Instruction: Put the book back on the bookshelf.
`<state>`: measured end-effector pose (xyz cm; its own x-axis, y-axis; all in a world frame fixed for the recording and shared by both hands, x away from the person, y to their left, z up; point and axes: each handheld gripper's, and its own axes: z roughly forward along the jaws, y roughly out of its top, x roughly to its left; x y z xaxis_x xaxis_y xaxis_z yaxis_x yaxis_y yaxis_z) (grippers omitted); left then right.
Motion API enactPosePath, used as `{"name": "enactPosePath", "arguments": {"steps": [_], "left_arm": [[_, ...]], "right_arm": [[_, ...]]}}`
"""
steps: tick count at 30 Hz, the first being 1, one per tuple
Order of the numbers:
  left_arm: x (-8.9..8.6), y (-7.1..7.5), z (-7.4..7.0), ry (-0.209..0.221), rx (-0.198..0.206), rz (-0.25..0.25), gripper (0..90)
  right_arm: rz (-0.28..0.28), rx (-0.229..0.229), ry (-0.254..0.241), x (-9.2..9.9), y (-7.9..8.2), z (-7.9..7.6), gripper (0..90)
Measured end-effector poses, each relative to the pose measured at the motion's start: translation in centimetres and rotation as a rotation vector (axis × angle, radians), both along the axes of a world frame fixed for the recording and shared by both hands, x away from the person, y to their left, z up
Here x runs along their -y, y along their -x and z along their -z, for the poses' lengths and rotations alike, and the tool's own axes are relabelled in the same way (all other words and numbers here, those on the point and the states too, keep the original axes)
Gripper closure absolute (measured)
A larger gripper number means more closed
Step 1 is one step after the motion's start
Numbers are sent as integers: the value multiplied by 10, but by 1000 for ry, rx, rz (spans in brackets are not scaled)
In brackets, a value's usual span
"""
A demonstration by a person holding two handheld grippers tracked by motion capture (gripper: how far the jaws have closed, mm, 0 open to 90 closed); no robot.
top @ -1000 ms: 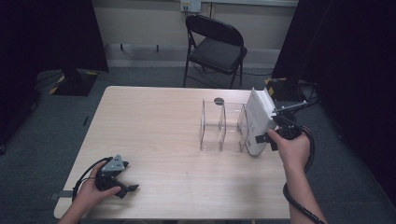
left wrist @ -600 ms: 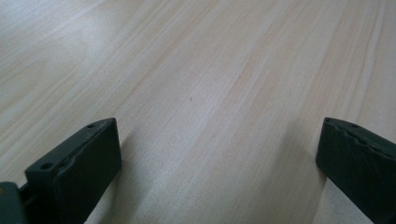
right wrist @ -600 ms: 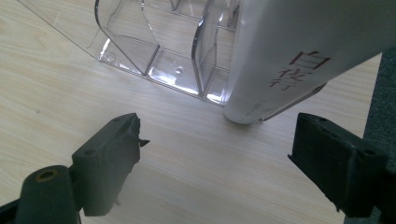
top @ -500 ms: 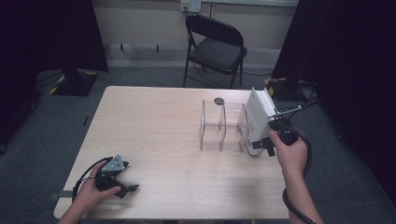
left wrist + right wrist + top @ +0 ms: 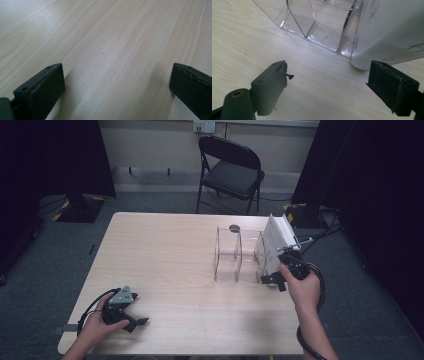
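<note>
A clear plastic divider rack [image 5: 235, 254] [image 5: 312, 27] stands on the right half of the wooden table [image 5: 175, 260]. A white flat pack [image 5: 276, 242] [image 5: 389, 32] leans upright in the rack's rightmost slot. My right gripper [image 5: 272, 281] [image 5: 328, 85] hovers just in front of the pack's near lower corner, jaws wide apart with nothing between them. My left gripper [image 5: 135, 322] [image 5: 117, 87] rests low over the table's near left corner, open, with only bare wood between its jaws.
A black folding chair [image 5: 230, 170] stands beyond the table's far edge. A small dark round spot [image 5: 234, 227] lies on the table behind the rack. Dark curtains hang at both sides. Cables trail from both grippers.
My right gripper has let go of the white pack and drawn back toward the near edge, jaws now open. The pack stays in the rack. The left gripper has not moved.
</note>
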<state>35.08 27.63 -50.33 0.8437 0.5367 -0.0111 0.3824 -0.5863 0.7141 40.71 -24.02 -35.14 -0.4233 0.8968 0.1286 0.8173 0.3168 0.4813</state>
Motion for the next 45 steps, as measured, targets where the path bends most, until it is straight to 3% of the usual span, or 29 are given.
{"name": "enactPosePath", "arguments": {"steps": [45], "left_arm": [[0,0,0,-1,-4,4,0]], "right_arm": [[-120,-7,-78,-42,8,38,147]]}}
